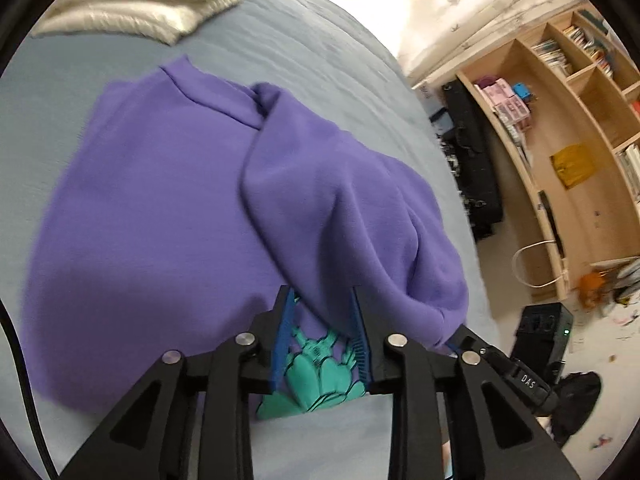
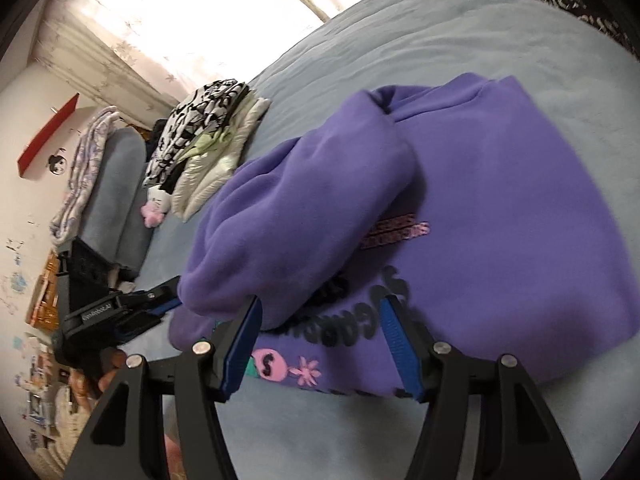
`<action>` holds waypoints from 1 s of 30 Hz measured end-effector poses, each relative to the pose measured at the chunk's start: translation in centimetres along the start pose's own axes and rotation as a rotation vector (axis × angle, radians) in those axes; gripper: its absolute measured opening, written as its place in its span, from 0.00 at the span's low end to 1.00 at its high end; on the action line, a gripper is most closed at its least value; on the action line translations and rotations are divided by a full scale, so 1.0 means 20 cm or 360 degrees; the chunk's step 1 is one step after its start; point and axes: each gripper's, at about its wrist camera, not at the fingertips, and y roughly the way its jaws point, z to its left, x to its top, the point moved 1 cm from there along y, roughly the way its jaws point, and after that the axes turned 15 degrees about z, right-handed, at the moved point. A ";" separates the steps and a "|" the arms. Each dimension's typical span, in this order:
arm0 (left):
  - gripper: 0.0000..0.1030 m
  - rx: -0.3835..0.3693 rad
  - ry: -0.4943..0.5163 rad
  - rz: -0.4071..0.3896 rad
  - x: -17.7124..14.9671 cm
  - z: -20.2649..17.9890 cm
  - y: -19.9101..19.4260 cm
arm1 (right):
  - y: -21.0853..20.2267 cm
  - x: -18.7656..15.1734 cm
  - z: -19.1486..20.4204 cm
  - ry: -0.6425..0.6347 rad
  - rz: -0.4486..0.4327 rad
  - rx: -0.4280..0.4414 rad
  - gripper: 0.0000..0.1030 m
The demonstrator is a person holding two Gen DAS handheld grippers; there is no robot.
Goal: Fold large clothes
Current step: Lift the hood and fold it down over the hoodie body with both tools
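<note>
A purple sweatshirt (image 1: 160, 200) lies spread across the blue-grey bedcover (image 1: 312, 56), its printed side up: a teal graphic (image 1: 320, 376) shows at its near hem in the left wrist view, and dark lettering (image 2: 372, 312) with a pink flower (image 2: 306, 372) shows in the right wrist view. One side of it is folded over onto the body as a thick rounded roll (image 2: 304, 208), running from about 12 o'clock down to 6 o'clock in the left view.

The left gripper (image 1: 324, 320) sits at 6 o'clock, its blue-padded jaws a little apart, with the lower edge of the folded cloth lying between them; I cannot make out the pads pressing on it. The right gripper (image 2: 320, 332) stands with jaws spread wide over the near hem, the end of the roll just inside the left finger, nothing pinched. In the right view, the other gripper shows at 9 o'clock, close against the roll's end, with a person's hand (image 2: 100, 376) behind it.

Further out, a pile of folded clothes (image 2: 208, 140) rests on the bed at 10 o'clock in the right view, topped by a black-and-white patterned garment (image 2: 200, 120), with a small pink-and-white plush toy (image 2: 154, 206) beside it. In the left view a wooden bookshelf (image 1: 560, 128) stands at 3 o'clock, past the bed's edge, and a floral curtain (image 1: 460, 0) hangs at 1 o'clock.
</note>
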 end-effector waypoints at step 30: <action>0.01 0.0289 -0.0154 -0.0152 0.07 -0.06 0.09 | 0.20 0.06 -0.06 0.0296 0.0053 -0.0155 0.12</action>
